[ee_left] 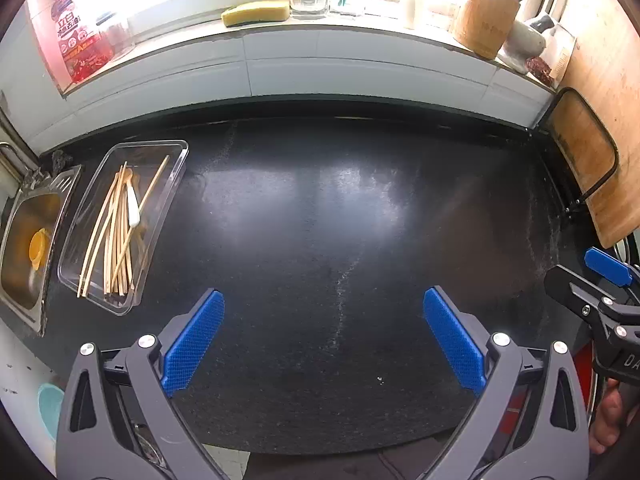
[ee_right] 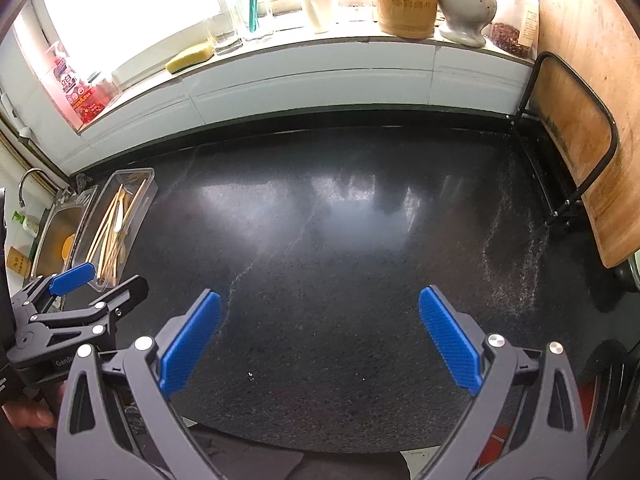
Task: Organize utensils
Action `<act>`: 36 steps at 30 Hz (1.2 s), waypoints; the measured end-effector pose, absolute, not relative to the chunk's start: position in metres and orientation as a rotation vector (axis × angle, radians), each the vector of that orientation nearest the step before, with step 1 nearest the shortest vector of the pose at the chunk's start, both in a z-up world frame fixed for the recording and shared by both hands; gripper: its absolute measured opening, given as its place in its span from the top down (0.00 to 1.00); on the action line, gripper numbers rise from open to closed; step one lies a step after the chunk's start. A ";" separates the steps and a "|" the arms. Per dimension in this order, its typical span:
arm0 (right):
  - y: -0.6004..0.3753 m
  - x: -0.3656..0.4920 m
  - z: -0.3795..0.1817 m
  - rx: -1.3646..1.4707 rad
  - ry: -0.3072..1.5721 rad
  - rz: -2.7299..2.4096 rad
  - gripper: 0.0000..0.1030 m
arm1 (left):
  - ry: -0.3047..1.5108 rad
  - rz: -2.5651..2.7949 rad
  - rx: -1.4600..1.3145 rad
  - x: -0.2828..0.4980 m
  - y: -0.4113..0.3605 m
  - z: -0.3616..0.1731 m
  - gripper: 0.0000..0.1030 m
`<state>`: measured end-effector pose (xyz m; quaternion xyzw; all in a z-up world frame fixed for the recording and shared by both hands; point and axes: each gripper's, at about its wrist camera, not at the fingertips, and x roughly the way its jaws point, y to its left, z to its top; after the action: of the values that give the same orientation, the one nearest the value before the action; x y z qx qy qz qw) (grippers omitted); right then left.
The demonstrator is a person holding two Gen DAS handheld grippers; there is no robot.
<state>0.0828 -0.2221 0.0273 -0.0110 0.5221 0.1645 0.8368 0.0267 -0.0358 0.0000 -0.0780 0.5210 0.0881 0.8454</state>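
1. At nine o'clock on the counter (ee_left: 340, 220), beside the sink (ee_left: 24, 240), the clear tray (ee_left: 168, 152) holds the chopsticks (ee_left: 116, 240) and a white spoon (ee_left: 133, 206) in a loose, crossed heap. That fits either utensils gathered in, or a pile waiting to be sorted.
2. Your left gripper (ee_left: 324, 338) hovers at six o'clock with its jaws spread wide and nothing between them; the tray sits well apart from it.
3. Your right gripper (ee_right: 320, 338) at three o'clock is equally wide and empty.
4. If you reach in, I'd take one stick near its middle, since they overlap.
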 end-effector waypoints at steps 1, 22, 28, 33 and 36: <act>-0.221 0.083 0.027 -0.020 1.107 0.346 0.07 | 1.101 0.186 -0.163 0.027 -0.036 0.000 0.05; -0.213 0.088 0.023 -0.024 1.121 0.356 0.07 | 1.113 0.187 -0.173 0.035 -0.027 -0.005 0.05; -0.213 0.088 0.023 -0.022 1.123 0.354 0.07 | 1.115 0.191 -0.175 0.037 -0.027 -0.006 0.05; -0.212 0.091 0.023 -0.025 1.125 0.357 0.07 | 1.120 0.189 -0.177 0.038 -0.026 -0.008 0.05; -0.211 0.091 0.023 -0.025 1.125 0.357 0.07 | 1.120 0.187 -0.175 0.039 -0.025 -0.008 0.05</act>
<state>0.0907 -0.2113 0.0227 -0.0120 0.5306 0.1681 0.8307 0.0386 -0.0254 -0.0076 -0.0827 0.5297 0.0884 0.8395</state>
